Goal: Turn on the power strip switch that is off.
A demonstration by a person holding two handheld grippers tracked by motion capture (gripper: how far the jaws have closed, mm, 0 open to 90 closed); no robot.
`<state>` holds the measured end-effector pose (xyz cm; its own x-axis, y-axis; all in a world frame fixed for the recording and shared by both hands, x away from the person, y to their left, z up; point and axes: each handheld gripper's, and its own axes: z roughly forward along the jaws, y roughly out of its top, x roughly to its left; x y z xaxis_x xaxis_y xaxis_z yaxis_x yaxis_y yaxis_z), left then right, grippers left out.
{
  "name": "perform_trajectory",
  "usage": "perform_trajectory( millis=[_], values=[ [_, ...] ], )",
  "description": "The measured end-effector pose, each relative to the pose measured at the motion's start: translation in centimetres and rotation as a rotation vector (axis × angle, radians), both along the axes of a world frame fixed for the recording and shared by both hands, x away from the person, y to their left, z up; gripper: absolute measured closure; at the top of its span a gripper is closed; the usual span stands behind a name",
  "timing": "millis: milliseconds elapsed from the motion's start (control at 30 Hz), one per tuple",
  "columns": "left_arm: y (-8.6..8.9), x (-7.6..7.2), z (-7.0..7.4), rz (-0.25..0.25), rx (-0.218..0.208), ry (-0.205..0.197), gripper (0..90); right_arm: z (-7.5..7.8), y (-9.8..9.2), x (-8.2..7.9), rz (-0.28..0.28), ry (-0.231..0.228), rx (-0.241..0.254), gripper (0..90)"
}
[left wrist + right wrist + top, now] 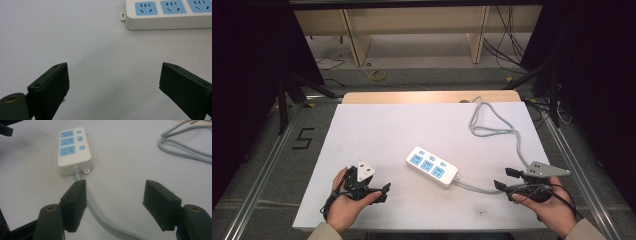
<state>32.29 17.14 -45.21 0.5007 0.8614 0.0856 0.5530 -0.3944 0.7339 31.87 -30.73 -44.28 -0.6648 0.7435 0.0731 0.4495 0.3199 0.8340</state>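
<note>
Lying a little right of the middle of the white table [362, 130], the power strip [432, 167] sits slantwise with its three blue sockets facing up and a small blue switch beside each one; its grey cord [492, 131] leaves the near right end, runs past the right hand and loops away to the far edge. Both pairs of tongs are spread wide and pinch nothing. The left tongs [384, 192] rest low on the table, near the front left, well apart from the strip, and in the left gripper view one end of the strip with its little mounting tab sits beyond the open jaws. The right tongs [506, 178] hover just beside the cord where it comes out of the strip; in the right gripper view the cord [100, 212] passes under the left jaw and runs out between the two. This looks like the approach step, with nothing yet grasped. The next move probably calls for the right tongs to close squarely on the cord or the end of the strip while the left comes in to steady the body. No brand or printing can be read on the strip; a black "5" [303, 138] is marked on the floor left of the table.
</note>
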Motion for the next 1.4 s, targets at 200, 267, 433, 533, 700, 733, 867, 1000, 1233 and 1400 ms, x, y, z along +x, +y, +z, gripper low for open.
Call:
perform_trajectory(
  millis=[200, 267, 433, 533, 700, 733, 867, 1000, 1233, 1400],
  values=[
    [-0.3, 0.1, -0.1, -0.001, 0.005, -0.003, 9.6, 0.2, 0.0, -0.2, 0.0, 0.01, -0.015, 46.8],
    [-0.2, 0.1, 0.0, 0.003, 0.004, -0.007, 9.9, 0.5, 0.2, -0.3, 0.009, 0.004, -0.033, 63.2],
    [-0.2, 0.1, -0.1, 0.003, 0.007, -0.004, 10.3, 0.8, 0.4, -0.2, 0.016, -0.016, -0.062, 80.5],
    [-0.3, 0.1, -0.1, 0.005, 0.005, -0.002, 10.5, 1.1, 0.7, 0.0, 0.032, -0.024, -0.081, 90.0],
    [-0.4, 0.2, -0.1, 0.001, 0.009, 0.002, 10.7, 1.3, 0.9, 0.2, 0.039, -0.026, -0.078, 90.0],
    [-0.4, 0.2, -0.1, 0.002, 0.008, 0.001, 10.8, 1.3, 1.0, 0.3, 0.039, -0.026, -0.079, 90.0],
    [-0.5, 0.2, -0.1, 0.002, 0.008, -0.002, 11.1, 1.4, 1.5, 0.7, 0.044, -0.018, -0.08, 90.0],
    [-0.4, 0.3, 0.0, 0.01, 0.001, -0.001, 11.6, 1.6, 2.0, 1.0, 0.06, -0.019, -0.085, 90.0],
    [-0.4, 0.3, 0.0, 0.011, 0.003, -0.002, 11.7, 1.8, 2.5, 1.2, 0.062, -0.015, -0.083, 90.0],
    [-0.5, 0.3, 0.0, 0.012, 0.002, -0.001, 11.7, 1.8, 2.7, 1.4, 0.065, -0.013, -0.083, 90.0]
  ],
)
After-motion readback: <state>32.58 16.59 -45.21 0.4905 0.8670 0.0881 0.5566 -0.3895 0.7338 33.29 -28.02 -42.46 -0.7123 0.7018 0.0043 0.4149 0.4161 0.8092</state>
